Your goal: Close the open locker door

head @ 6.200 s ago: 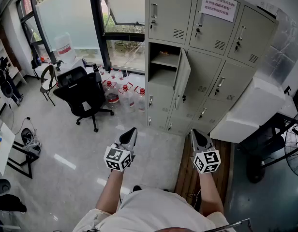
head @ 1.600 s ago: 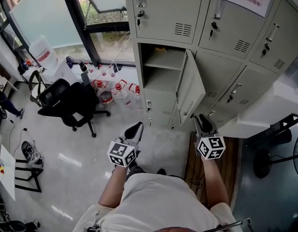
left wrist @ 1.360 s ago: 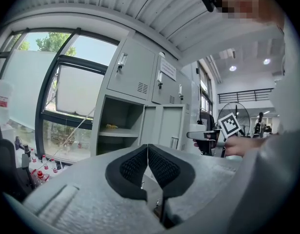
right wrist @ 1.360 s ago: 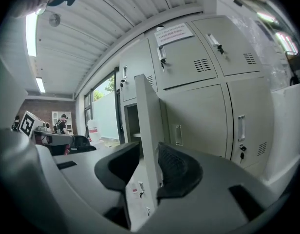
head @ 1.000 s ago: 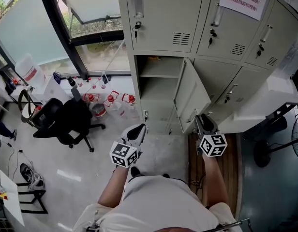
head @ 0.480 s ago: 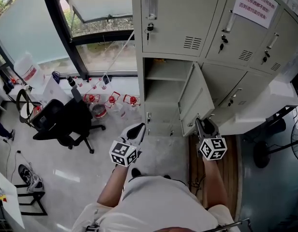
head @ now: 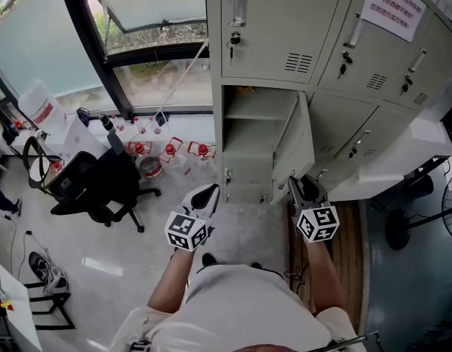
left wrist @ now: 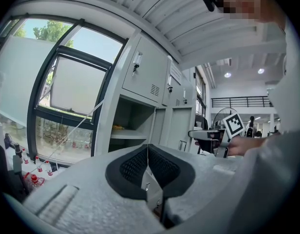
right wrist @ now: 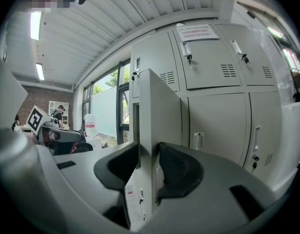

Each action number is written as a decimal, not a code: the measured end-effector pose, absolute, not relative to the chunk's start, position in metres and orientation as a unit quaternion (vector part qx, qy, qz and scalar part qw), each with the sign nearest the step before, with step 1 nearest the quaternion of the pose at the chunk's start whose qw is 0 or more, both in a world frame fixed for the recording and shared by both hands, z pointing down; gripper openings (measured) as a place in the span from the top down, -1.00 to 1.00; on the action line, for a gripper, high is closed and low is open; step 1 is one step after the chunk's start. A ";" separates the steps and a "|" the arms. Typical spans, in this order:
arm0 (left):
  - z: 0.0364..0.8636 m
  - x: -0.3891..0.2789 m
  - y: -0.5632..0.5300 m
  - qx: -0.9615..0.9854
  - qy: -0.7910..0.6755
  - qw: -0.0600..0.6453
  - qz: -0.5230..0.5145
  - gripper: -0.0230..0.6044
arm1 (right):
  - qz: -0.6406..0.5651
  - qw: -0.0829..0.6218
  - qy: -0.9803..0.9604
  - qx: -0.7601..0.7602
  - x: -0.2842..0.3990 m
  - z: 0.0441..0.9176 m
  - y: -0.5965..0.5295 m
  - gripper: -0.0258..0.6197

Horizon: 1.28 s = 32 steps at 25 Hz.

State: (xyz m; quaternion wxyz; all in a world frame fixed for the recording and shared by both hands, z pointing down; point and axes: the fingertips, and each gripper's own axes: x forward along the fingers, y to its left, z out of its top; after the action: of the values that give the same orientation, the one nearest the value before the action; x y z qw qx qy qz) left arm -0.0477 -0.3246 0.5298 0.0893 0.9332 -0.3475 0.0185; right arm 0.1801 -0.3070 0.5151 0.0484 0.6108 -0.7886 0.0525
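The grey locker bank fills the top of the head view. One middle compartment (head: 255, 134) stands open, with a shelf inside. Its door (head: 299, 145) swings out to the right, roughly edge-on toward me. My right gripper (head: 303, 187) is at the door's lower free edge. In the right gripper view the door (right wrist: 159, 106) stands between the jaws, and my right gripper (right wrist: 149, 156) is shut on its edge. My left gripper (head: 205, 192) hangs in front of the lockers, left of the door. Its pads meet with nothing between them (left wrist: 148, 147). The open compartment (left wrist: 128, 130) shows beyond.
A black office chair (head: 101, 182) stands on the floor at the left. Water bottles with red caps (head: 167, 152) sit by the window. A white block (head: 387, 163) juts out at the right beside the lockers. Wooden boards (head: 351, 248) lie under my right side.
I have come up close to the lockers. In the last half second the door has swung partly toward the compartment with my right gripper on its edge. The left gripper has barely moved.
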 end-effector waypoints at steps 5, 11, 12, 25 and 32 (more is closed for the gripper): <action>0.531 -0.064 -0.326 0.931 -0.354 0.087 0.017 0.88 | 0.048 0.049 -0.795 0.603 0.161 0.514 -0.316 0.55; 0.530 -0.089 -0.329 0.924 -0.373 0.087 0.014 0.88 | 0.045 0.053 -0.806 0.587 0.136 0.514 -0.328 0.52; 0.530 -0.092 -0.330 0.923 -0.375 0.086 0.014 0.88 | 0.043 0.053 -0.808 0.585 0.132 0.513 -0.330 0.52; 0.533 -0.118 -0.333 0.912 -0.400 0.092 0.008 0.88 | 0.036 0.057 -0.827 0.558 0.089 0.510 -0.361 0.52; 0.533 -0.121 -0.339 0.909 -0.407 0.092 0.007 0.88 | 0.031 0.059 -0.833 0.548 0.070 0.511 -0.381 0.52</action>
State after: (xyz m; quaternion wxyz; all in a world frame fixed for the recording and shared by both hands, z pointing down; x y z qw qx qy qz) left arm -0.1214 -0.3393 0.5332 0.0918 0.9086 -0.4074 0.0069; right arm 0.0702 -0.3813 0.5105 0.0591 0.5485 -0.8335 0.0314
